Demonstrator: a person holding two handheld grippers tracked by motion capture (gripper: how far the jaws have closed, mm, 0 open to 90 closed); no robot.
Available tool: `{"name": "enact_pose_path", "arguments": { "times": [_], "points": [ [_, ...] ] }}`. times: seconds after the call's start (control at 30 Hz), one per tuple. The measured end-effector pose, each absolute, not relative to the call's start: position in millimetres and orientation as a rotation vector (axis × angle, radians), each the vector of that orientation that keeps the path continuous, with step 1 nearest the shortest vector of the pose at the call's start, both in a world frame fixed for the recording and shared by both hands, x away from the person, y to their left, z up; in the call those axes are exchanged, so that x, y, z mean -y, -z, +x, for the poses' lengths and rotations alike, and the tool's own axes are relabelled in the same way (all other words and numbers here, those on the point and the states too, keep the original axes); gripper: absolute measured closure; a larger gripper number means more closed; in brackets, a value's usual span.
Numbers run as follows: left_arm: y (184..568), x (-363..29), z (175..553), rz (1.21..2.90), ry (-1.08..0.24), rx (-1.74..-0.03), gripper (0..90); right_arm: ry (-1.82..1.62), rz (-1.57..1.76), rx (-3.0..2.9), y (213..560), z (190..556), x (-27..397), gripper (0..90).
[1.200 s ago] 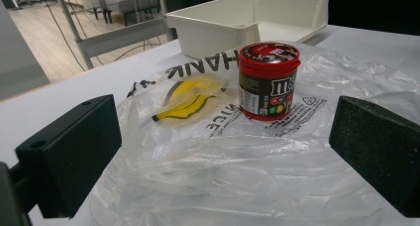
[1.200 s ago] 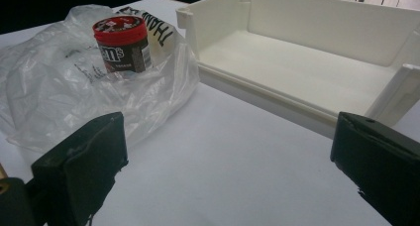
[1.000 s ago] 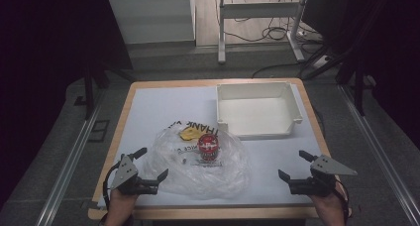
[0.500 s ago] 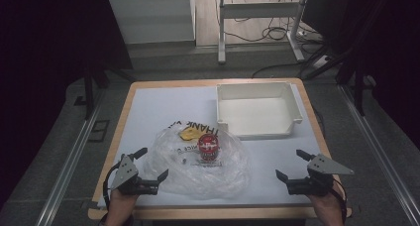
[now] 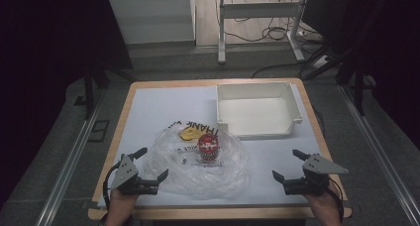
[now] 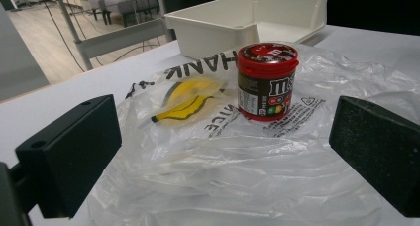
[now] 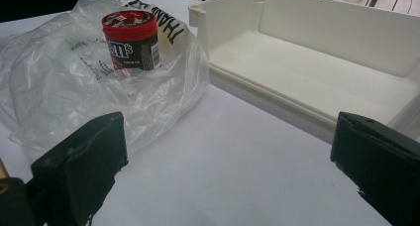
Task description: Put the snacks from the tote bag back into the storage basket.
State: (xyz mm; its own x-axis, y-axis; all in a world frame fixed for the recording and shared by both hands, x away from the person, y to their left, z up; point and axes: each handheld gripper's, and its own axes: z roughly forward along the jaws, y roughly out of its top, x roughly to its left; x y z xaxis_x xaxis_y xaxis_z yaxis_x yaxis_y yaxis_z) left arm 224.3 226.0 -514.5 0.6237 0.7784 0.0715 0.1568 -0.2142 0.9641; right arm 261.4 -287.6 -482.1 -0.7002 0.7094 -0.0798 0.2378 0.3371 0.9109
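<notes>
We hold the left tool [image 5: 151, 164] low at the bench's [image 5: 148, 112] seven o'clock corner, jaws spread wide and empty, its tips at the edge of the clear plastic bag [image 5: 218, 174]. Our right tool [image 5: 292, 165] rests at five o'clock, equally wide and empty, well apart from the bag. On the bag stands a red-lidded candy jar [image 5: 208, 147], upright, near centre. Beyond, at one o'clock, the white bin [image 5: 292, 104] sits empty.
</notes>
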Motion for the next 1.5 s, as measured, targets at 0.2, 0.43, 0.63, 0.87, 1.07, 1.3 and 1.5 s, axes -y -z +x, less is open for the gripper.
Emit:
{"name": "enact_pose_path", "arguments": {
  "times": [0.2, 0.43, 0.63, 0.87, 1.07, 1.3, 1.5],
  "points": [
    [515, -226, 224, 1.721, -0.689, -0.770, 0.0, -1.343, 0.820, -2.147, 482, 262, 285, 1.1],
    [515, -226, 225, 1.723, -0.689, -0.769, 0.0, -1.344, 0.808, -2.163, 483, 263, 279, 1.1],
    [515, -226, 225, 1.722, -0.689, -0.769, 0.0, -1.353, 0.801, -2.169, 483, 265, 275, 1.1],
    [515, -226, 225, 1.722, -0.688, -0.770, 0.0, -1.375, 0.788, -2.184, 482, 265, 272, 1.1],
    [515, -226, 225, 1.725, -0.686, -0.769, 0.0, -1.375, 0.790, -2.205, 483, 268, 268, 1.1],
    [515, -226, 225, 1.726, -0.688, -0.767, 0.0, -1.384, 0.794, -2.218, 484, 270, 265, 1.1],
    [515, -226, 225, 1.726, -0.688, -0.768, 0.0, -1.386, 0.797, -2.224, 484, 272, 263, 1.1]
  ]
}}
